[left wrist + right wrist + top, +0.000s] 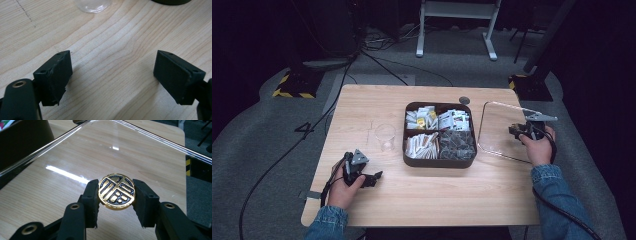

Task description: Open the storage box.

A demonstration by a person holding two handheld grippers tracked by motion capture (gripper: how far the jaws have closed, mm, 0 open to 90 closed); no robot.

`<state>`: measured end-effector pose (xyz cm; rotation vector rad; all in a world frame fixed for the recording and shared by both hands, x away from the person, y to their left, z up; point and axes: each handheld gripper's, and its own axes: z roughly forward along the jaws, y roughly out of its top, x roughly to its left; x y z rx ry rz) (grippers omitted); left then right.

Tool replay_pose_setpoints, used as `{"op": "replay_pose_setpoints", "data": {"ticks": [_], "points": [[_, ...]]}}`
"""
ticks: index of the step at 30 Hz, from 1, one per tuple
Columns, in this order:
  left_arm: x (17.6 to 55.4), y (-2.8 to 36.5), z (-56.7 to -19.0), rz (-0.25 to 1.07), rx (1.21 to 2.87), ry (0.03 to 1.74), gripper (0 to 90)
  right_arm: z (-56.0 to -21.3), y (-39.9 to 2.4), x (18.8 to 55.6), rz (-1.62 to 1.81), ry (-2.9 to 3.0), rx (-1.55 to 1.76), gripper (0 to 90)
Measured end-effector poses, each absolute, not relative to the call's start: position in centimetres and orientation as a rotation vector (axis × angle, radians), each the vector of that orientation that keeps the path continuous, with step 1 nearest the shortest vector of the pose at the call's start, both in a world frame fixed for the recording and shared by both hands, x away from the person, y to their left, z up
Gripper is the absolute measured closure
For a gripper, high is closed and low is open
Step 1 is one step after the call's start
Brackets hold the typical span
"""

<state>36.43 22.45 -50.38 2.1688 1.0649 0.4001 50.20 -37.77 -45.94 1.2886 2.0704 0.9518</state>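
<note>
A clear square lid (496, 125) with a round gold and black knob (117, 191) hangs tilted low over the table's right side, beside a dark four-part box (439, 162). My right gripper (518, 131) (116, 186) is shut on that knob, one pad on each side of it. The box holds several paper sachets in its compartments and stands uncovered. My left gripper (373, 177) (113, 60) rests low over the table near the front left, open, with only bare wood between its fingers.
A clear glass cup (385, 137) (93, 6) stands left of the box, ahead of my left gripper. A small dark disc (464, 100) lies near the far edge of the wooden table (422, 200). The lid (100, 152) reaches close to the table's right edge.
</note>
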Motion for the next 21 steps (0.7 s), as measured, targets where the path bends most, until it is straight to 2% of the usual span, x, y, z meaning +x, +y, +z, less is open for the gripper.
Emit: {"op": "replay_pose_setpoints", "data": {"ticks": [21], "points": [[36.4,22.5,-50.4,0.4,2.17,1.066,15.9,-48.3,-37.9,50.4,0.913,2.103,1.335,58.9]]}}
